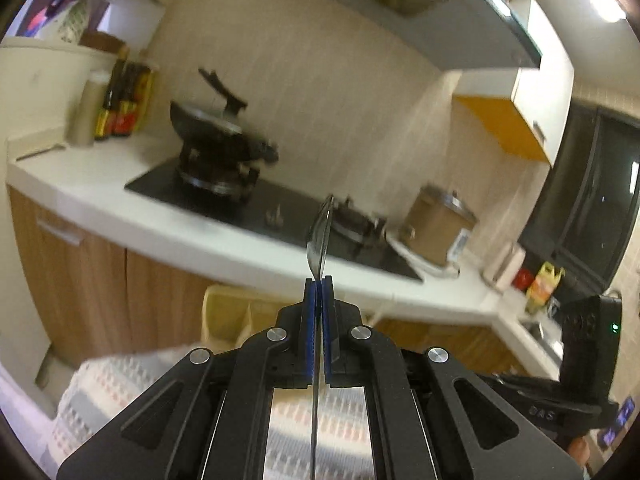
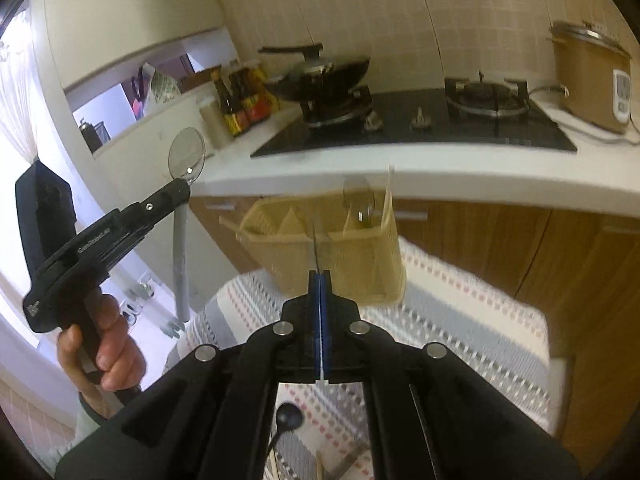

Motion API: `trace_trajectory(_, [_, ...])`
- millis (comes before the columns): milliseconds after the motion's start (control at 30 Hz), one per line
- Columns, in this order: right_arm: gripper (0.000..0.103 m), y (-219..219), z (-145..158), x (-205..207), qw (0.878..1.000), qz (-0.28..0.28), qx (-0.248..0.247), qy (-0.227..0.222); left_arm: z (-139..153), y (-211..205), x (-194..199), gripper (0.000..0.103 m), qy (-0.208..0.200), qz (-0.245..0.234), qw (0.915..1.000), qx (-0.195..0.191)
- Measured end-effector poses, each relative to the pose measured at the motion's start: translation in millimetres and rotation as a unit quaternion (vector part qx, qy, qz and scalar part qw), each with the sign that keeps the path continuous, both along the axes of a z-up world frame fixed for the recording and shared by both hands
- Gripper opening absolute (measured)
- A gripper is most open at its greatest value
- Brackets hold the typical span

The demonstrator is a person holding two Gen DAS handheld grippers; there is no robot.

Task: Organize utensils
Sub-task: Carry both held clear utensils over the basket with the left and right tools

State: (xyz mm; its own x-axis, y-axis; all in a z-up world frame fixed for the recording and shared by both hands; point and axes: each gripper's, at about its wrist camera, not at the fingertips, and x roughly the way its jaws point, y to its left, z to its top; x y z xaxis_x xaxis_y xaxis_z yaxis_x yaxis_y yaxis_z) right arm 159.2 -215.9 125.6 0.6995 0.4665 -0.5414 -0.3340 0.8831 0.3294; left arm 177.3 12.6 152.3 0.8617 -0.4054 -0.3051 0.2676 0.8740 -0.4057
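1. The left gripper (image 1: 318,280) is clamped shut on a metal spoon (image 1: 319,236). In the left wrist view the spoon runs edge-on up the centre of the frame, bowl projecting beyond the blue pads, handle passing back between the fingers.
2. In the right wrist view the same spoon appears at centre left, bowl facing the camera and raised above the gripper tip. The grip sits near the neck, which probably keeps the bowl steady for carrying.
3. The right gripper (image 2: 320,276) is also closed tight, pinching a thin metal utensil (image 2: 315,246) seen edge-on just above the pads. Its type cannot be told from this angle.
4. The beige utensil caddy (image 2: 340,256) stands at frame centre directly beyond the right gripper, on the patterned cloth (image 2: 460,316). It has several compartments; one right of centre already holds a spoon-like item, blurred.
5. Both grippers point over the caddy rather than into it, so insertion is judged not yet begun.
6. At the bottom centre of the right wrist view, a dark ladle or spoon (image 2: 289,416) and some wooden handles lie on the cloth, apparently awaiting sorting.
7. A hand (image 2: 104,344) at lower left holds the left gripper's handle.
8. Background: a countertop (image 2: 480,184) with a black hob (image 2: 420,128), a lidded pan, sauce bottles and a brown cooker at upper right.
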Motion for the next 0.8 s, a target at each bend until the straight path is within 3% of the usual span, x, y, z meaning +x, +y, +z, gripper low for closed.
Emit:
trace_trajectory(133, [0.0,-0.7,18.7,16.7,1.0,0.0,-0.008,0.0,5.5,-13.1,18.4,0.001,-0.03,0.012,0.9994,-0.01])
trace_trajectory(233, [0.0,6.0,5.9,31.2,0.997,0.046,-0.026,0.053,-1.0,-19.3,24.6,0.001,-0.031,0.003,0.9995,-0.005])
trace_trajectory(267, [0.002,10.9,-11.4,36.9,0.994,0.063,-0.044,0.082,-4.0,-19.8,23.8,0.001,-0.032,0.001,0.9995,-0.002])
trace_trajectory(333, [0.02,17.6,-37.8,42.1,0.989,0.073,-0.072,0.105,-10.8,-18.0,22.9,0.001,-0.03,0.001,0.9995,0.008])
trace_trajectory(367, [0.041,23.5,-59.7,46.9,0.985,0.079,-0.09,0.124,-13.2,-15.1,24.0,0.001,-0.027,-0.001,0.9996,0.008])
trace_trajectory(400, [0.049,28.1,-79.9,52.1,0.981,0.088,-0.095,0.143,-16.9,-12.1,24.9,0.001,-0.021,-0.004,0.9998,0.006])
trace_trajectory(567, [0.046,59.9,-137.0,74.3,0.963,0.13,-0.15,0.183,-27.3,-3.1,26.5,0.001,-0.009,-0.008,0.9998,0.013])
trace_trajectory(633, [0.035,74.7,-148.8,80.0,0.953,0.146,-0.182,0.191,-28.7,-2.0,25.9,0.001,-0.012,-0.008,0.9997,0.019])
trace_trajectory(800, [0.018,96.6,-172.0,81.7,0.936,0.154,-0.26,0.181,-28.0,2.9,25.5,0.001,-0.021,-0.003,0.9996,0.017])
